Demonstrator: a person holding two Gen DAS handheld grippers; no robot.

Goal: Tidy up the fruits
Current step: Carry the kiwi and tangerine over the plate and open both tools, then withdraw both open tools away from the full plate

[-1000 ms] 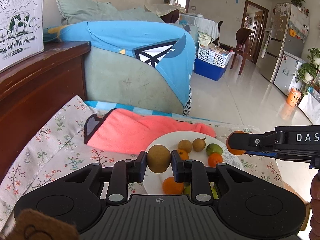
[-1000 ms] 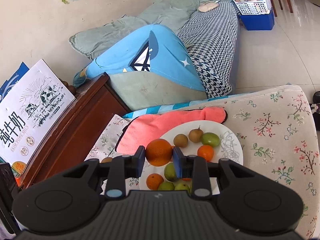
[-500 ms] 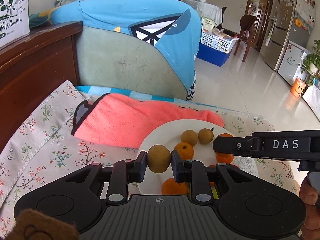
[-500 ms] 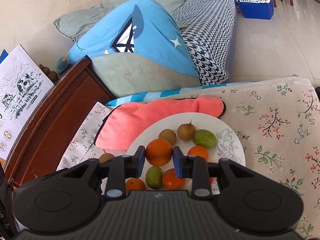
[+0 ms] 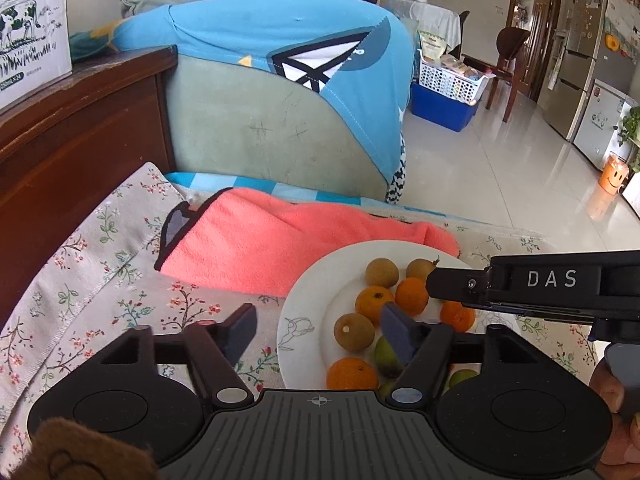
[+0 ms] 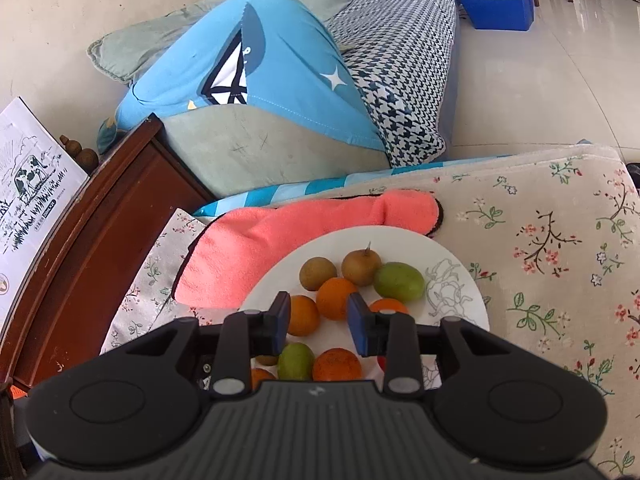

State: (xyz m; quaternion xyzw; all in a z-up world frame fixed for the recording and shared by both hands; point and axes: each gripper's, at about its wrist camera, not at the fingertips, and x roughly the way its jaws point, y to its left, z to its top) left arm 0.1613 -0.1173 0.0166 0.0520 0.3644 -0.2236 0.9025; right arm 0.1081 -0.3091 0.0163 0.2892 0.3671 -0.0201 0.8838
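A white plate on a floral cloth holds several oranges, brown fruits and green fruits. My left gripper is open and empty over the plate's near left rim. A brown fruit lies on the plate between its fingers. My right gripper is open and empty low over the plate, with an orange lying just beyond its fingertips. The right gripper's finger crosses the left wrist view over the plate's right side.
A pink towel lies behind the plate. A dark wooden cabinet with a milk carton box stands at the left. A sofa with a blue cover is behind the table.
Both grippers have opened. The left one let go of the brown fruit and the right one let go of the orange; both fruits now lie on the plate.
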